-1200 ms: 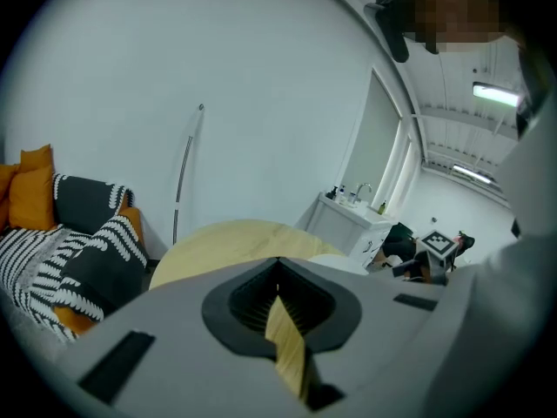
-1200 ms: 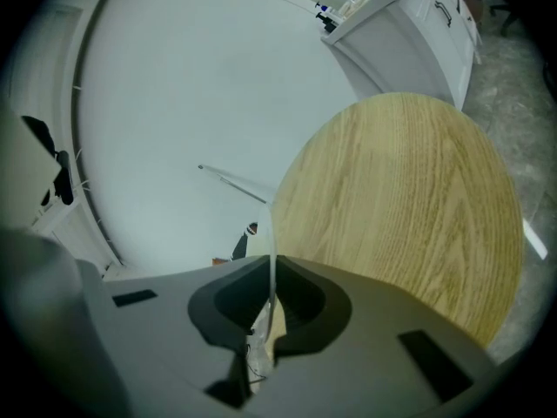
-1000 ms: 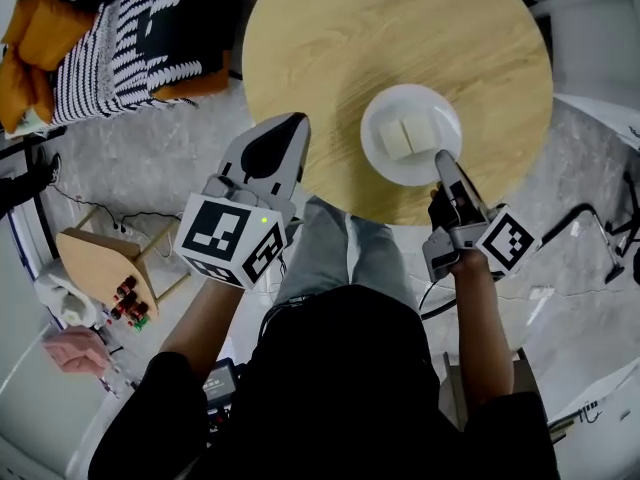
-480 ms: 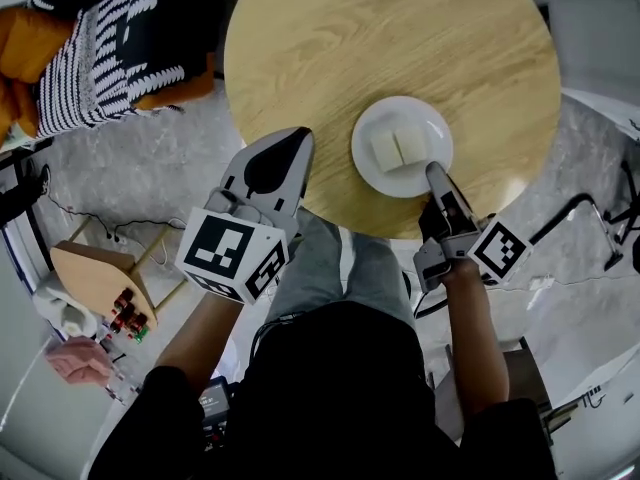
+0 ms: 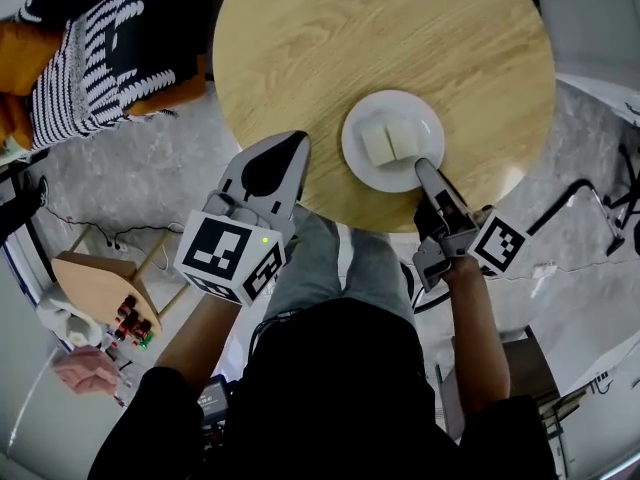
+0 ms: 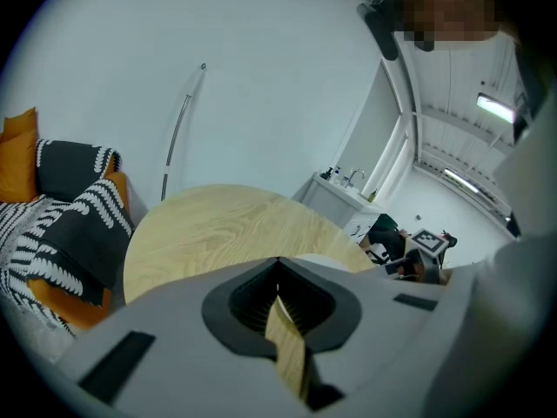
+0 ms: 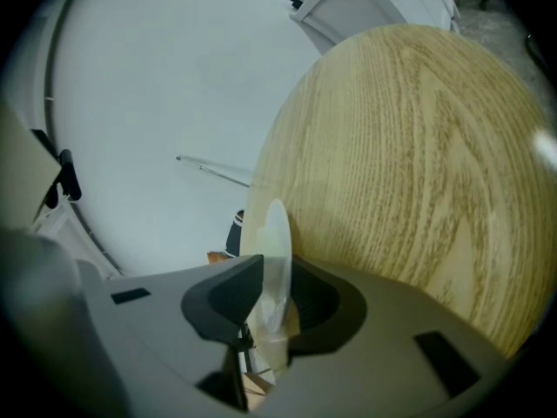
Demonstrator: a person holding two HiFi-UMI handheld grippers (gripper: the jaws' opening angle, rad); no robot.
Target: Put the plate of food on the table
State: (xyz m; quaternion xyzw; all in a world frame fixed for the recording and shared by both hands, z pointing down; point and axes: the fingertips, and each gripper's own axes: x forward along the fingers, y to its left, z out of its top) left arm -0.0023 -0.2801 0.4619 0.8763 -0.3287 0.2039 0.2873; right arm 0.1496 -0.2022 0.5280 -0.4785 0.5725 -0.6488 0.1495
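Observation:
A white plate (image 5: 428,130) holding two pale square pieces of food (image 5: 390,140) rests on the round wooden table (image 5: 380,28), close to its near edge. My right gripper (image 5: 424,165) is at the plate's near rim. In the right gripper view the plate (image 7: 277,233) stands edge-on between the jaws of this gripper (image 7: 270,303). The jaws are opening, and a gap shows beside the rim. My left gripper (image 5: 292,140) hovers at the table's near-left edge with its jaws together and nothing in them. The same gripper (image 6: 283,320) faces the table (image 6: 209,225) in the left gripper view.
Black-and-white striped cushions (image 5: 120,28) and an orange cushion (image 5: 15,78) lie to the left of the table. A small wooden stool (image 5: 100,283) with little items stands on the grey floor at lower left. Cables (image 5: 590,203) trail on the floor at the right.
The plate and the right gripper have drifted slightly left and nearer in the view, the gripper's tips staying at the plate's near rim. The left gripper has barely moved.

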